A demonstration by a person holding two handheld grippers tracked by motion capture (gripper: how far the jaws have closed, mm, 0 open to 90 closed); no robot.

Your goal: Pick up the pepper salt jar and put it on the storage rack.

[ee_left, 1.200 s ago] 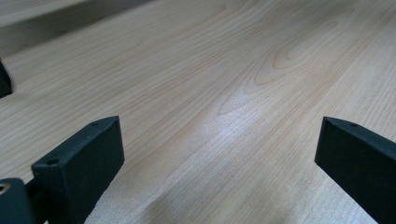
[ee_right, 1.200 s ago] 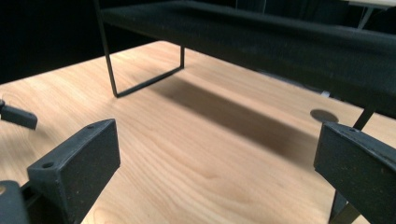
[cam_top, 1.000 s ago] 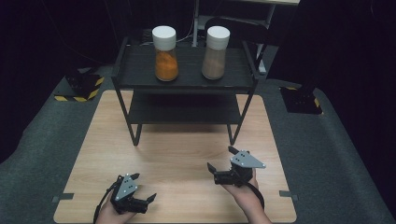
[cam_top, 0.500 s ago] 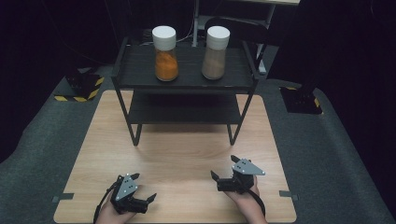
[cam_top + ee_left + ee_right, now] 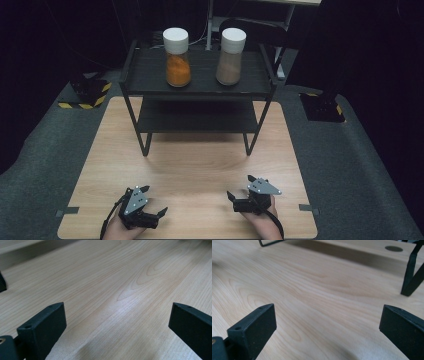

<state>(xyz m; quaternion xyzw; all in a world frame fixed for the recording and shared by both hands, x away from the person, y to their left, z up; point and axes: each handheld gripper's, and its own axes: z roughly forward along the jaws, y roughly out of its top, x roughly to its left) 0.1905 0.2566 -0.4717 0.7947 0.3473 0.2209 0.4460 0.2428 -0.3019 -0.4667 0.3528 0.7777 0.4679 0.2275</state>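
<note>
1. Left hand-held gripper (image 5: pixel 150 214) and right hand-held gripper (image 5: pixel 239 201) rest low on the wooden surface (image 5: pixel 200 165), jaws spread wide, grasping nothing.
2. Orange jar (image 5: pixel 177 56) and brown jar (image 5: pixel 231 55) stand well ahead of both, on the top of the black shelf (image 5: pixel 150 80).
3. Risk: a hurried reach clips the shelf frame or knocks a tall jar over.
4. Risk: the smooth jar slips out of an off-centre pinch.
</note>
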